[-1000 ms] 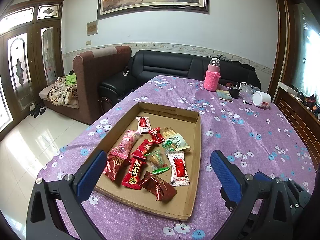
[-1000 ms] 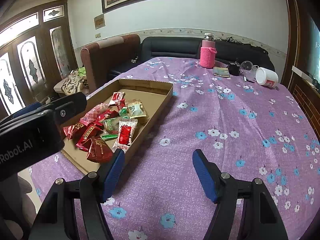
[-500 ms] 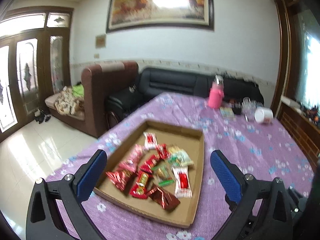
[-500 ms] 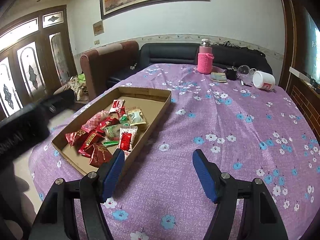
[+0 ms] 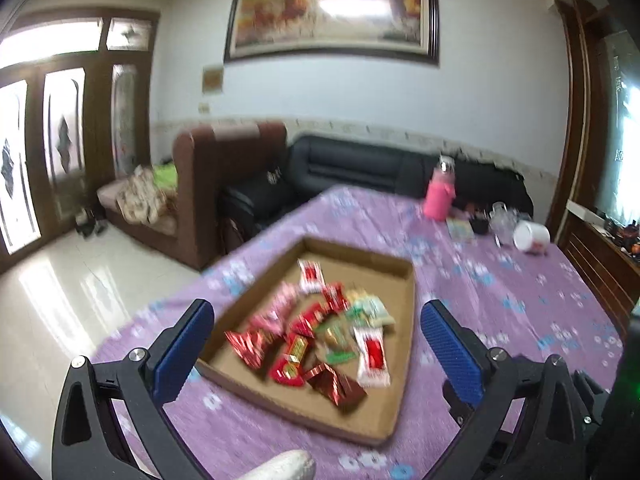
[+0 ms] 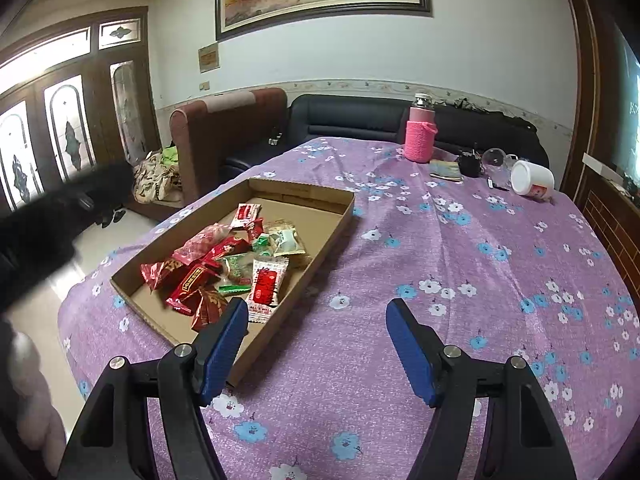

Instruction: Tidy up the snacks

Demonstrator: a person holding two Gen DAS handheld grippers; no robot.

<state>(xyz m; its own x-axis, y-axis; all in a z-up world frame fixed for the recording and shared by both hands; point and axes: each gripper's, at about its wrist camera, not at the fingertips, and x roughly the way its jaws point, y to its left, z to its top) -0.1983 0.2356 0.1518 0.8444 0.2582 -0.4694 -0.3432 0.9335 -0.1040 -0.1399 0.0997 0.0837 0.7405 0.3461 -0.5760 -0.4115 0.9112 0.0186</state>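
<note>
A shallow cardboard tray (image 6: 320, 236) (image 5: 404, 340) lies on the purple flowered tablecloth (image 6: 460, 280). In it sits a heap of wrapped snacks (image 6: 232, 264) (image 5: 316, 332): red foil packets, a pink one, green ones and a white packet with a red label (image 6: 266, 286). My left gripper (image 5: 316, 332) hovers open above the near end of the tray, nothing between its blue pads. My right gripper (image 6: 316, 340) stands open over the cloth just right of the tray's near corner, also empty. The left gripper's black body (image 6: 48, 232) shows blurred at the left edge of the right wrist view.
A pink-sleeved bottle (image 6: 419, 136), a small booklet (image 6: 445, 170), a dark cup (image 6: 470, 164), a glass (image 6: 494, 158) and a white tipped-over jar (image 6: 532, 180) stand at the table's far end. Brown and black sofas (image 6: 360, 120) lie beyond; tiled floor to the left.
My left gripper has pulled back and risen a little from the tray, so the tray looks smaller and more of the wall shows. The right gripper has tilted slightly upward.
</note>
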